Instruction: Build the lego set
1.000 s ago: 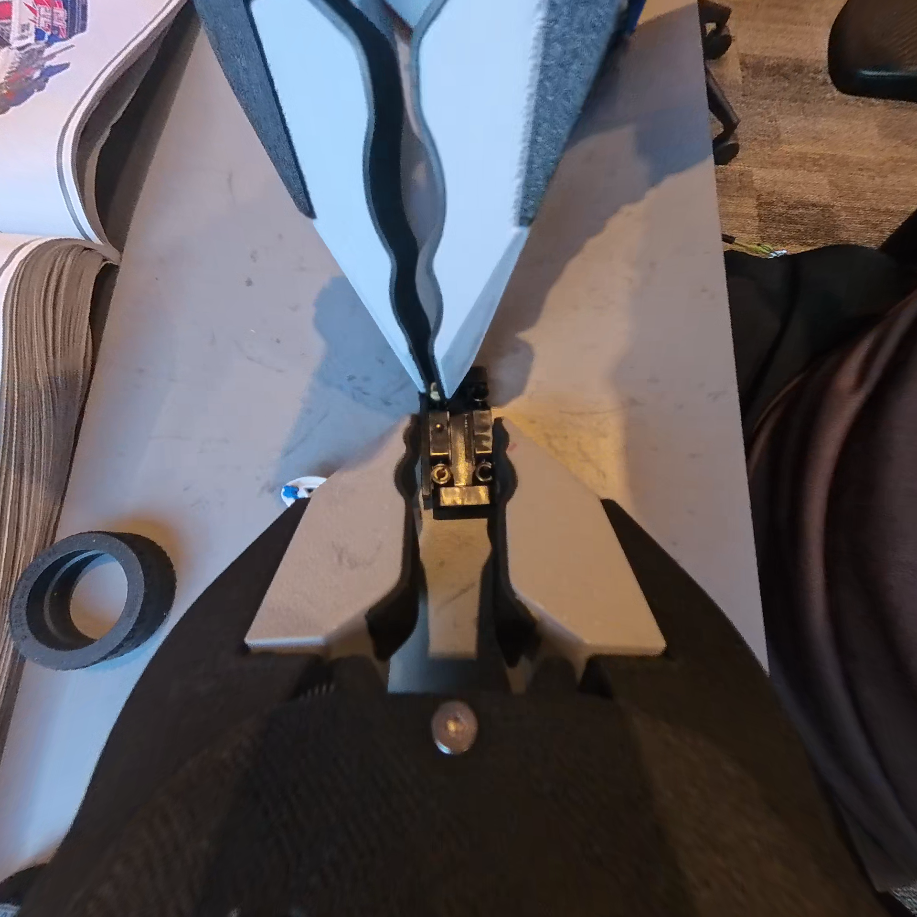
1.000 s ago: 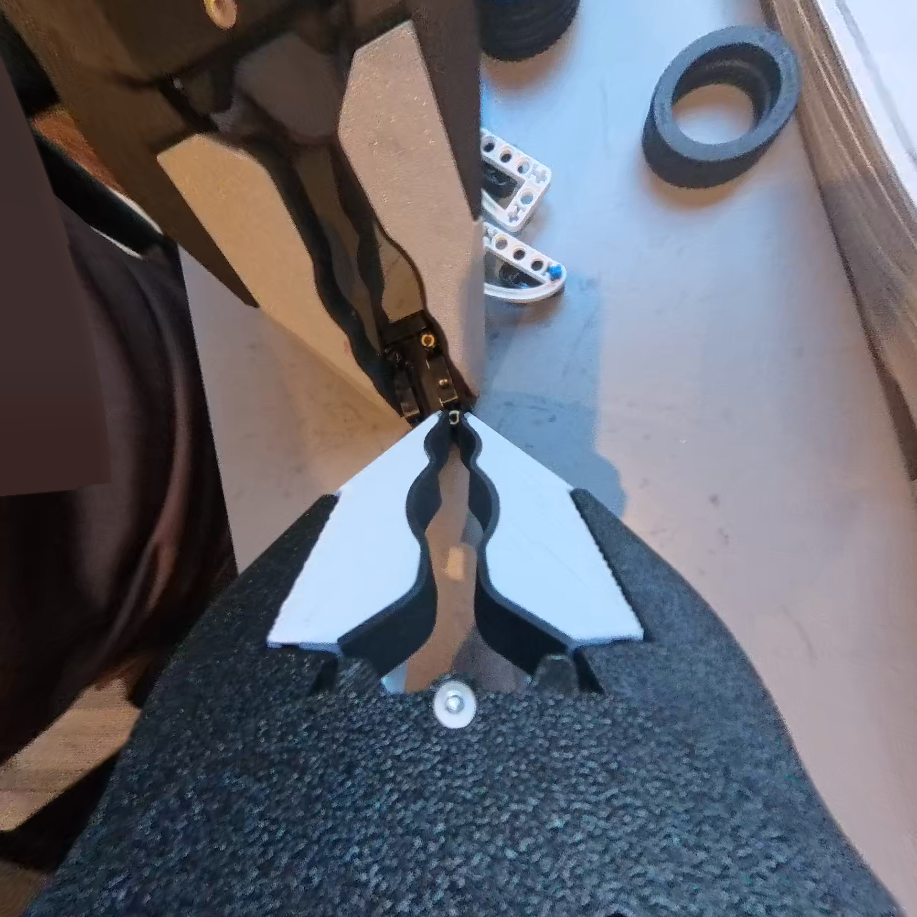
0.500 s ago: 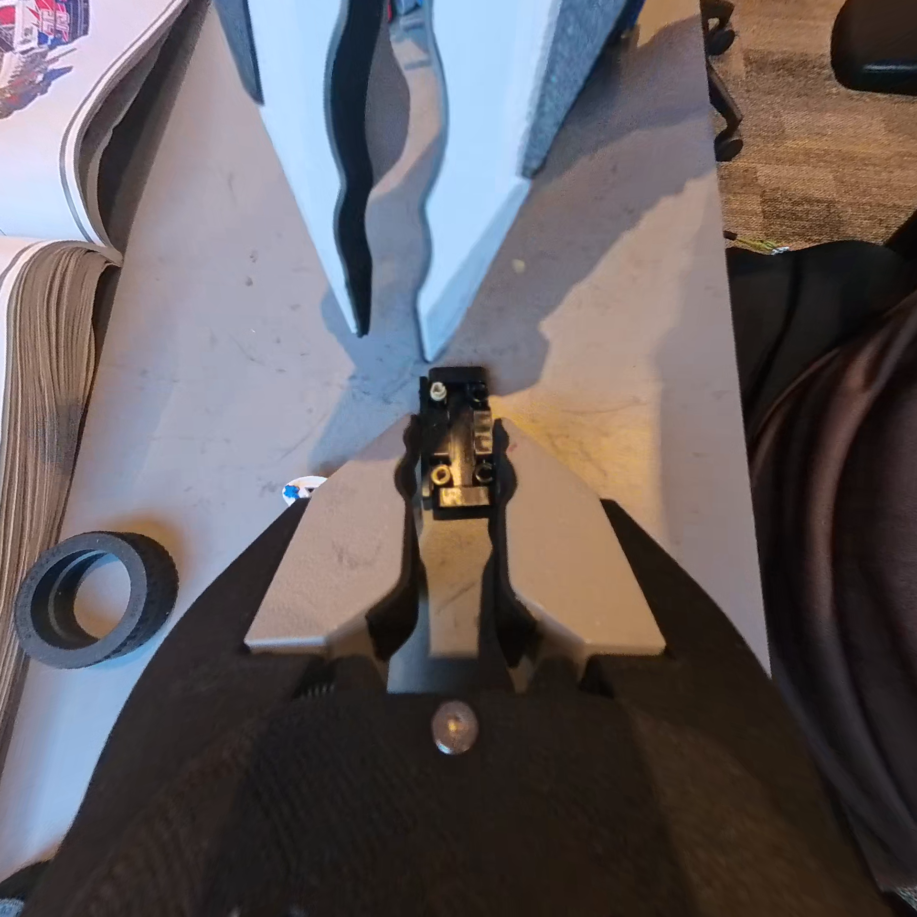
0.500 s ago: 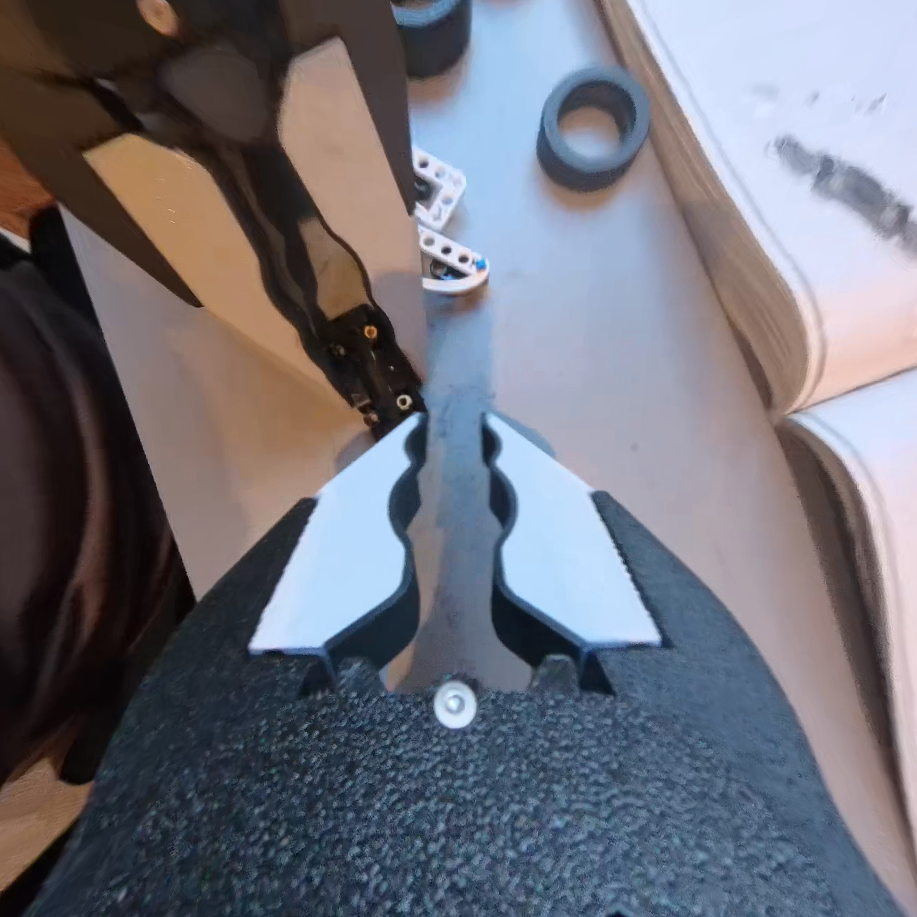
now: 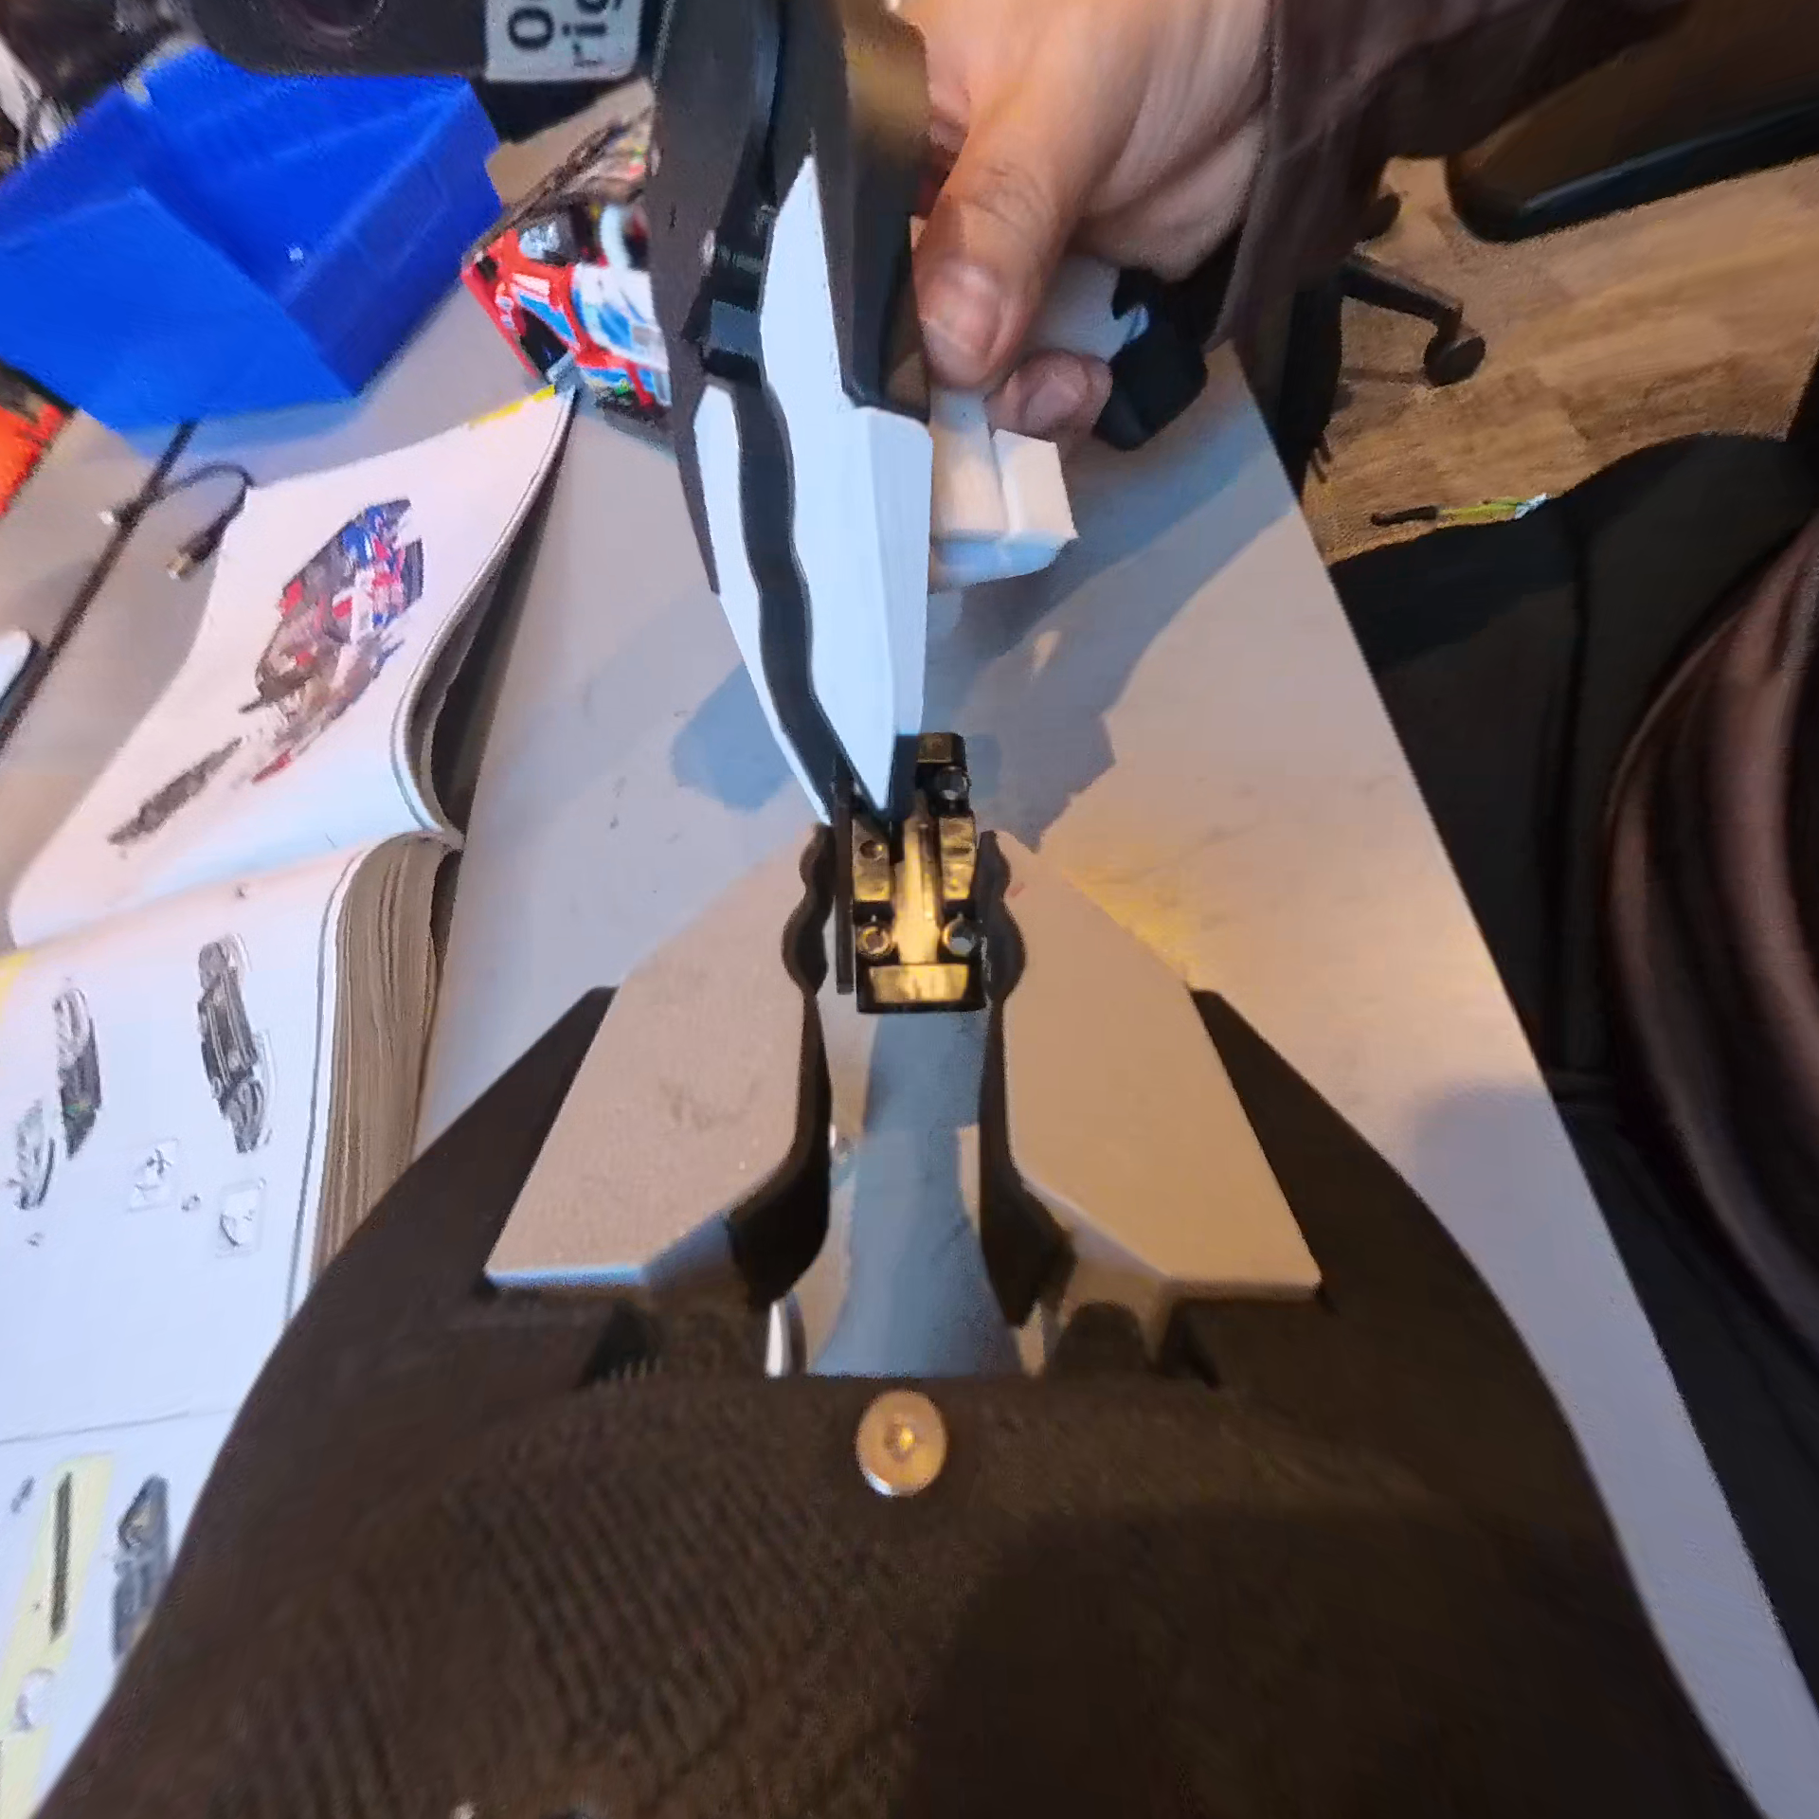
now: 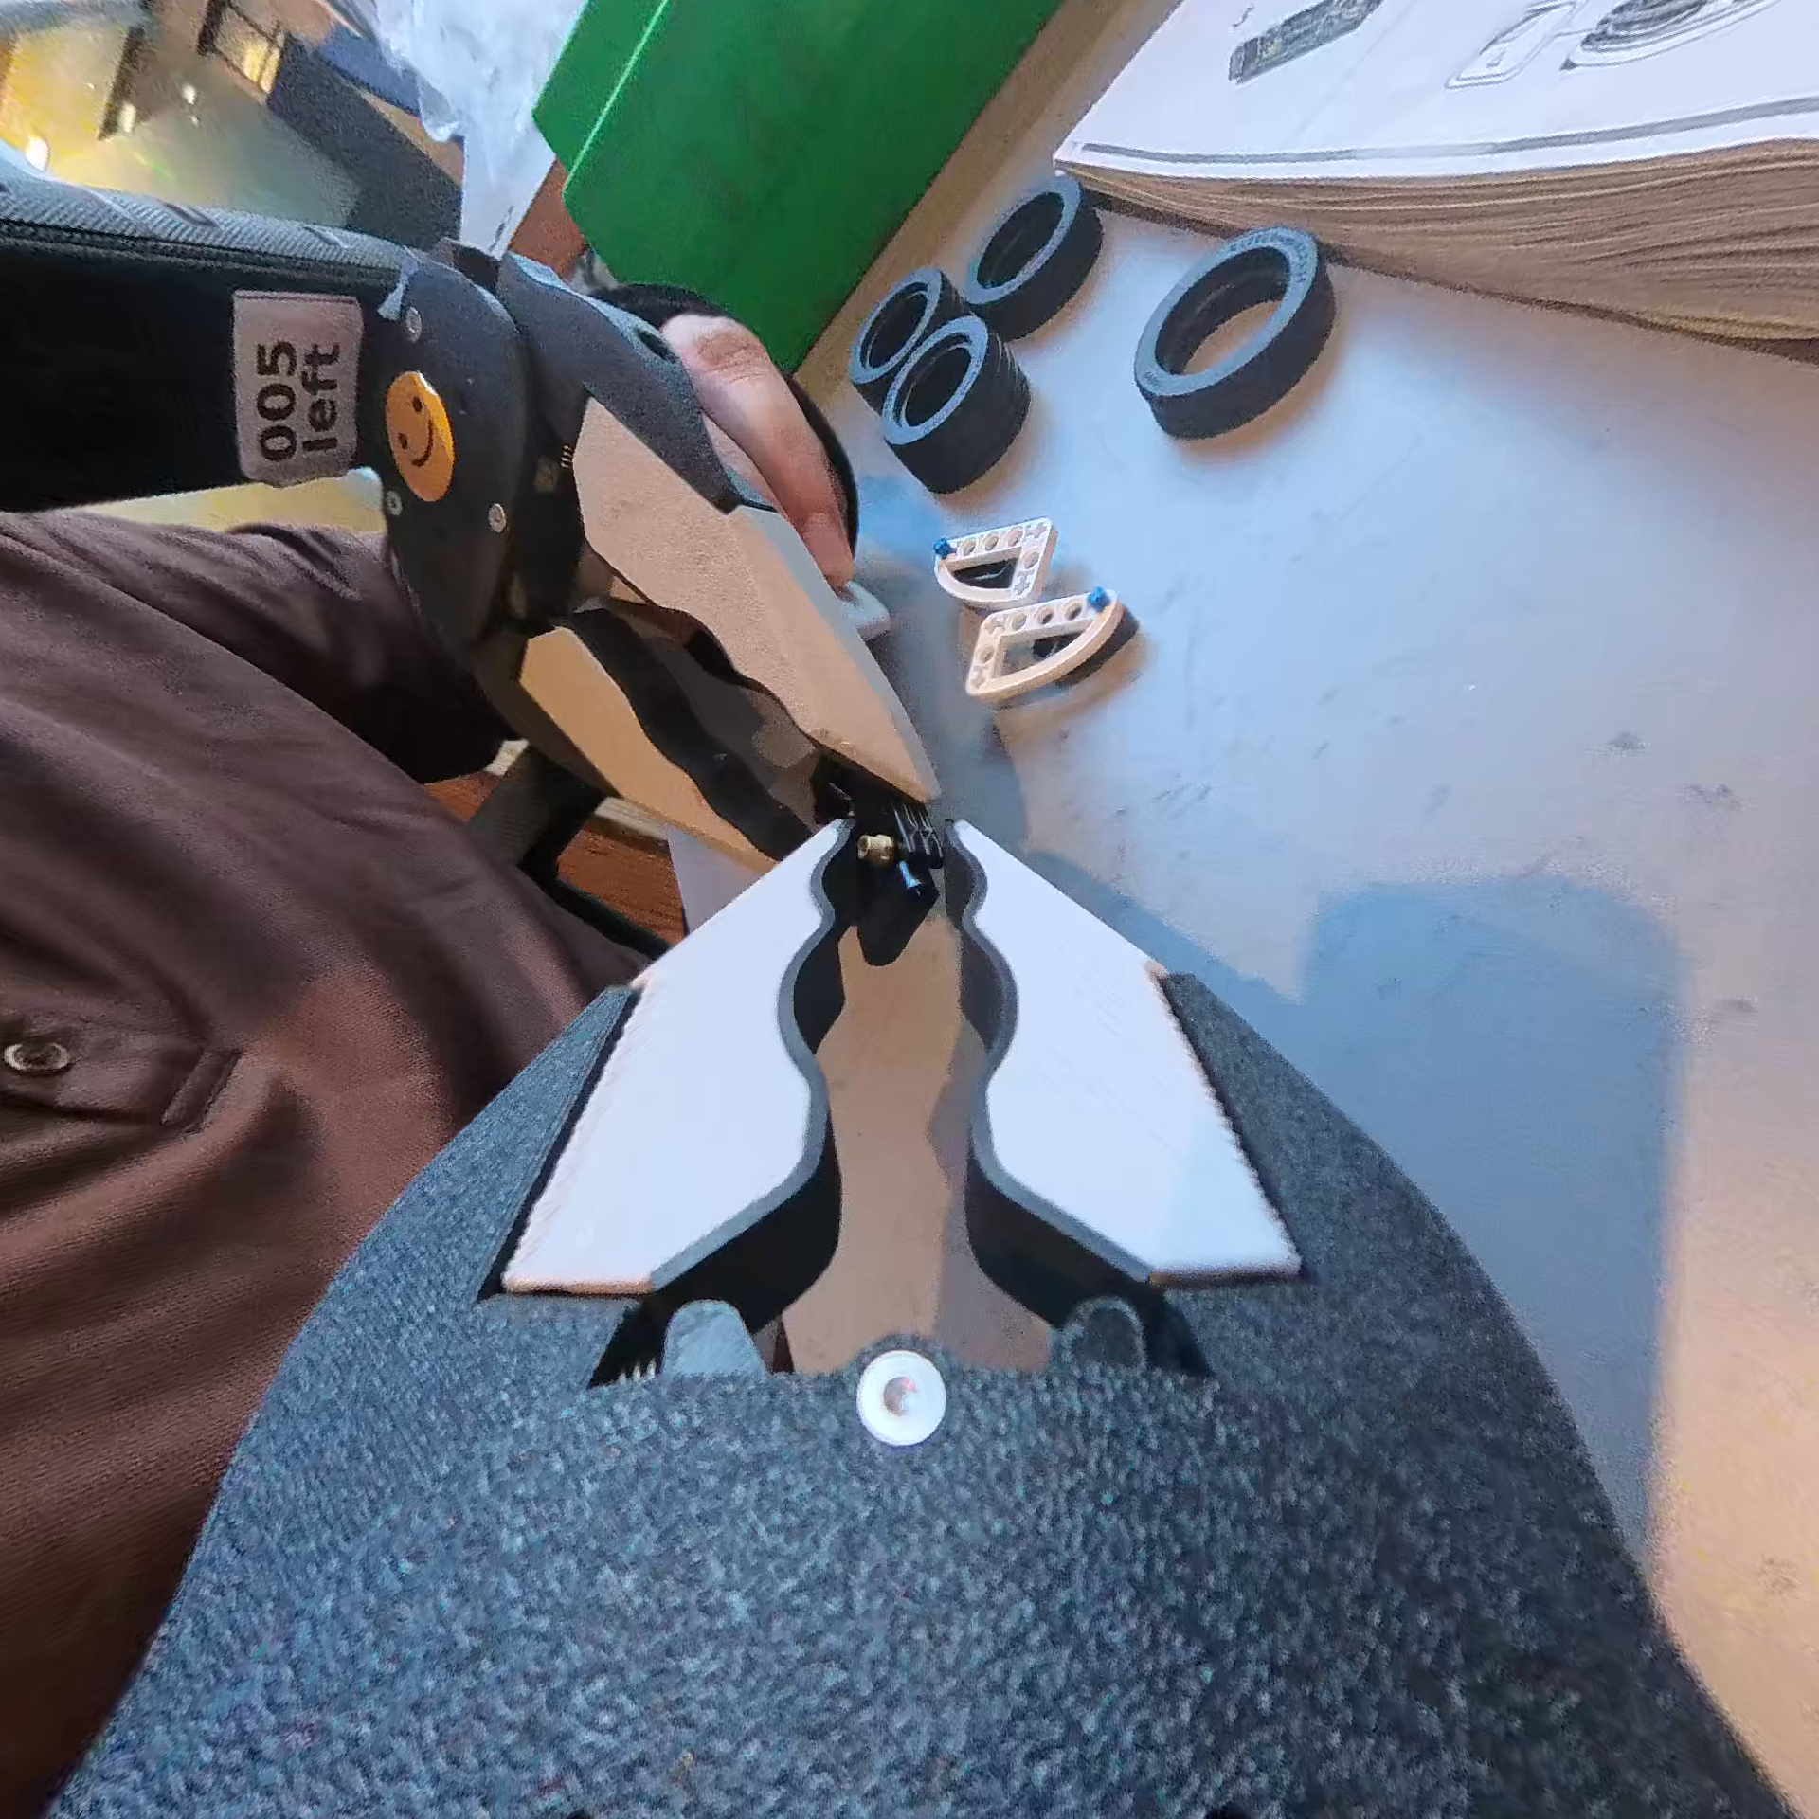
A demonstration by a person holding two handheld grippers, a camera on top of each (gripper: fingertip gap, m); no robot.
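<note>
My left gripper (image 5: pixel 906 861) is shut on a small black lego assembly (image 5: pixel 915 925) with tan pins and holds it above the grey table (image 5: pixel 1132 787). My right gripper (image 6: pixel 903 832) comes in from the far side. Its white fingers (image 6: pixel 709 1083) stand a little apart, and the far end of the assembly (image 6: pixel 901 856) sits between their tips. In the left wrist view the right gripper (image 5: pixel 861 787) is turned on edge, its tips at the assembly's far left corner. Whether they press on it is not clear.
Three black tyres (image 6: pixel 1230 335) and two white curved beams (image 6: pixel 1043 640) lie beyond the grippers. An open instruction book (image 5: pixel 246 689) lies left. A blue bin (image 5: pixel 246 217), a green box (image 6: pixel 787 128) and a red-white model (image 5: pixel 581 295) stand farther back. The table edge (image 5: pixel 1378 738) is close. Both grippers' tips are close together, under 4 cm apart. Both grippers' tips are roughly 30 cm from the red-white model (image 5: pixel 581 295).
The right gripper was shut at the assembly's end, opened and drew back, and is now back at the assembly, turned on edge. The left gripper keeps its hold.
</note>
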